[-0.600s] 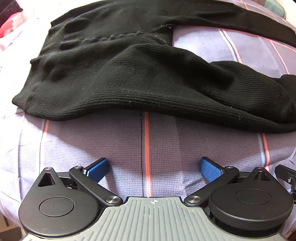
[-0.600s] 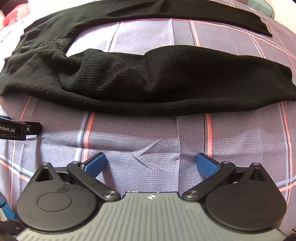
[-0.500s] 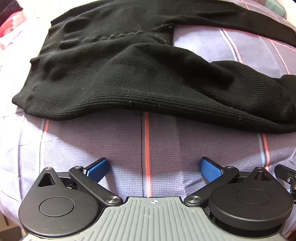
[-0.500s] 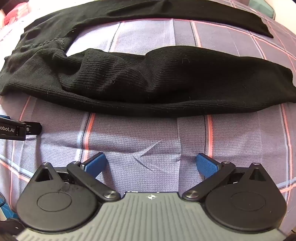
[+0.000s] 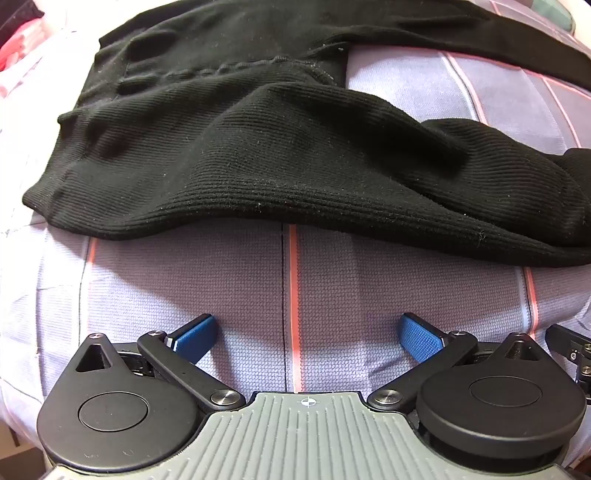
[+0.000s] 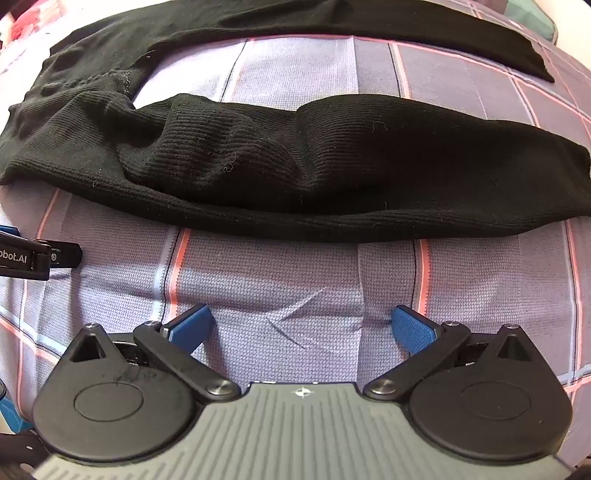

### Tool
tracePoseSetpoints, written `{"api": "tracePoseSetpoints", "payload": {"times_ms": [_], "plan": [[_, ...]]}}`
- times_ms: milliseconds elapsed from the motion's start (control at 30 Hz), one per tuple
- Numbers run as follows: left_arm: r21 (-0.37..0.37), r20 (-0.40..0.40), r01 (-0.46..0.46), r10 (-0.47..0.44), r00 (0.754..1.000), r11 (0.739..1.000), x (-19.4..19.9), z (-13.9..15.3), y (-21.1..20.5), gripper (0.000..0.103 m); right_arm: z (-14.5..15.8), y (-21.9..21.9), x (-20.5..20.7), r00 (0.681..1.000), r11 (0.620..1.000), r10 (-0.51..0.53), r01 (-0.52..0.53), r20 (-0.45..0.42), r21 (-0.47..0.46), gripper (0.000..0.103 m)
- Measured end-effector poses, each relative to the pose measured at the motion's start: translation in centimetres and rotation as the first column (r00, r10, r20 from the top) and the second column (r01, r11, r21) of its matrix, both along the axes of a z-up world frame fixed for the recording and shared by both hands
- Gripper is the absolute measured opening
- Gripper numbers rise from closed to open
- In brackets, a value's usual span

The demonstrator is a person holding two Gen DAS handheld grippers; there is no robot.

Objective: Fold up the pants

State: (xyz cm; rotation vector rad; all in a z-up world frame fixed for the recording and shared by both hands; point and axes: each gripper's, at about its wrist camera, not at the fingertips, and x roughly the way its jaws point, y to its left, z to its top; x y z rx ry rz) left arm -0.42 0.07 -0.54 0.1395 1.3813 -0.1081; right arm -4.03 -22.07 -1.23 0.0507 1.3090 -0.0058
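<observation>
Black ribbed pants (image 5: 258, 147) lie spread on a purple checked sheet, waist end at the left, both legs running to the right. The near leg (image 6: 332, 170) is rumpled; the far leg (image 6: 369, 29) lies flat along the top. My left gripper (image 5: 306, 338) points down at bare sheet just short of the near hem of the waist part, its blue pads wide apart and nothing between them. My right gripper (image 6: 301, 328) stands open the same way over the sheet in front of the near leg, clear of the cloth.
The sheet (image 6: 295, 277) has pink and dark stripes and a small crease between the right fingers. Part of the left gripper's body (image 6: 33, 256) shows at the left edge of the right wrist view. Pink items (image 5: 22, 48) lie at the far left.
</observation>
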Motion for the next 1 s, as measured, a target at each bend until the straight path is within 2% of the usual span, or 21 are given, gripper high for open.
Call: {"api": "tracePoseSetpoints", "payload": {"times_ms": [1000], "plan": [[-0.001, -0.015, -0.012, 0.012, 1.000, 1.000, 0.8, 0.1, 0.2, 0.103, 0.1, 0.3, 0.5, 1.000, 1.000, 0.009, -0.009, -0.008, -0.005, 0.103]]}}
